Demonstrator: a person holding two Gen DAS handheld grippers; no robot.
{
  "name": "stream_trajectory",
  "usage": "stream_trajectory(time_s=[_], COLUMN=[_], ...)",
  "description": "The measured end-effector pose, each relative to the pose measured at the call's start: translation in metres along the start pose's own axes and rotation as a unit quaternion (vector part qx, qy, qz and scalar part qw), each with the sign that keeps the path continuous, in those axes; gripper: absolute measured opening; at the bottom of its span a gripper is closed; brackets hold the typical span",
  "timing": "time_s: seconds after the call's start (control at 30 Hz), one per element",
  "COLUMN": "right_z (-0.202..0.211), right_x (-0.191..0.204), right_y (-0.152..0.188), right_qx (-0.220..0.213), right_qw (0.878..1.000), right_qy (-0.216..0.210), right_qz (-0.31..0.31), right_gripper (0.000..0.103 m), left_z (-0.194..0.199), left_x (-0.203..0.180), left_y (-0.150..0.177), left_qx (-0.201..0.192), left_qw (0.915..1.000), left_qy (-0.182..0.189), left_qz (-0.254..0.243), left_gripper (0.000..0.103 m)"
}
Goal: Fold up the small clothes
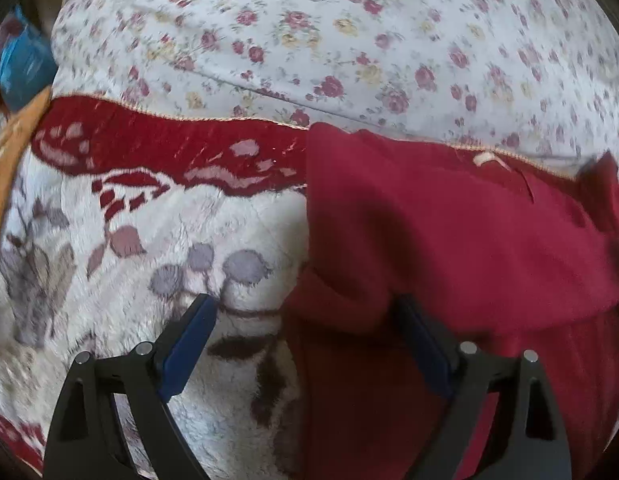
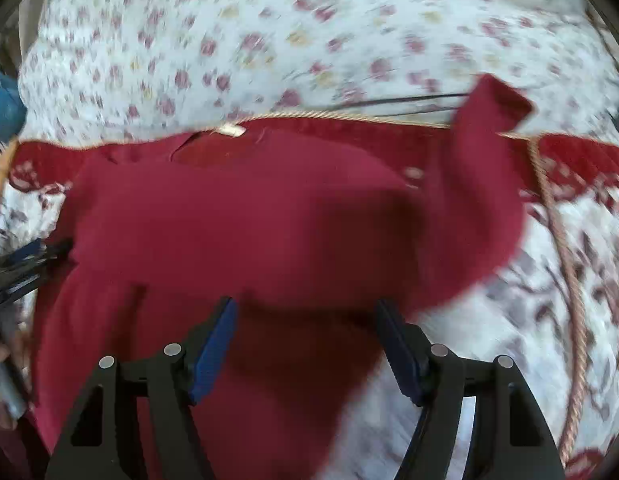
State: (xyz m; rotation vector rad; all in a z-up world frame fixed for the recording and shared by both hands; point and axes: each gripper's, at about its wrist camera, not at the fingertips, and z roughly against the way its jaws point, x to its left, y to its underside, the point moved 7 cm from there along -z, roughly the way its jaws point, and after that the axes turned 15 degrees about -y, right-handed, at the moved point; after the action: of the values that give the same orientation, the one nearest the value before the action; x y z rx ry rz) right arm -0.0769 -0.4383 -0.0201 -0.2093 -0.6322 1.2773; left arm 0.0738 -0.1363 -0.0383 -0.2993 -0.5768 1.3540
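Note:
A small dark red garment lies on a fleece blanket, its neck label at the far side. In the right wrist view the garment fills the middle, with one sleeve sticking up to the far right and a folded edge just ahead of the fingers. My left gripper is open, its right finger over the garment's left edge, its left finger over the blanket. My right gripper is open just above the garment's near part. The left gripper also shows at the left edge of the right wrist view.
The white fleece blanket has a red border with gold cord trim. Behind it lies a floral bedsheet. A blue object sits at the far left beyond the bed edge.

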Motion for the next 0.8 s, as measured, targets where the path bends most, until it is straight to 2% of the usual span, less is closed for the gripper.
stream_trajectory(time_s=[0.1, 0.23, 0.3, 0.4, 0.47, 0.6, 0.7, 0.8], right_z=[0.038, 0.075, 0.094, 0.113, 0.128, 0.136, 0.112, 0.071], right_x=[-0.024, -0.045, -0.042, -0.025, -0.015, -0.002, -0.001, -0.013], right_y=[0.016, 0.032, 0.035, 0.04, 0.043, 0.045, 0.042, 0.033], right_qx=[-0.027, -0.031, -0.028, -0.009, -0.004, -0.018, -0.017, -0.031], right_qw=[0.999, 0.996, 0.995, 0.993, 0.992, 0.997, 0.999, 0.999], right_qy=[-0.015, -0.041, -0.051, -0.09, -0.104, -0.069, -0.041, -0.009], right_qz=[-0.028, -0.075, -0.079, -0.076, -0.07, -0.033, -0.017, -0.026], right_gripper=[0.079, 0.079, 0.079, 0.081, 0.086, 0.091, 0.091, 0.091], left_z=[0.003, 0.013, 0.023, 0.031, 0.032, 0.035, 0.042, 0.046], left_x=[0.004, 0.004, 0.001, -0.004, -0.007, -0.013, -0.015, -0.016], left_y=[0.0, 0.001, 0.001, 0.001, 0.002, 0.004, 0.004, 0.003], left_qx=[0.001, -0.009, -0.022, -0.037, -0.041, -0.041, -0.055, -0.059], left_qw=[0.9999, 0.9999, 0.9996, 0.9992, 0.9989, 0.9986, 0.9979, 0.9976], left_qy=[0.008, 0.009, 0.013, 0.01, 0.007, 0.019, 0.024, 0.031], left_qz=[0.011, 0.011, 0.005, -0.01, -0.021, -0.026, -0.025, -0.022], left_gripper=[0.09, 0.09, 0.09, 0.09, 0.09, 0.09, 0.09, 0.09])
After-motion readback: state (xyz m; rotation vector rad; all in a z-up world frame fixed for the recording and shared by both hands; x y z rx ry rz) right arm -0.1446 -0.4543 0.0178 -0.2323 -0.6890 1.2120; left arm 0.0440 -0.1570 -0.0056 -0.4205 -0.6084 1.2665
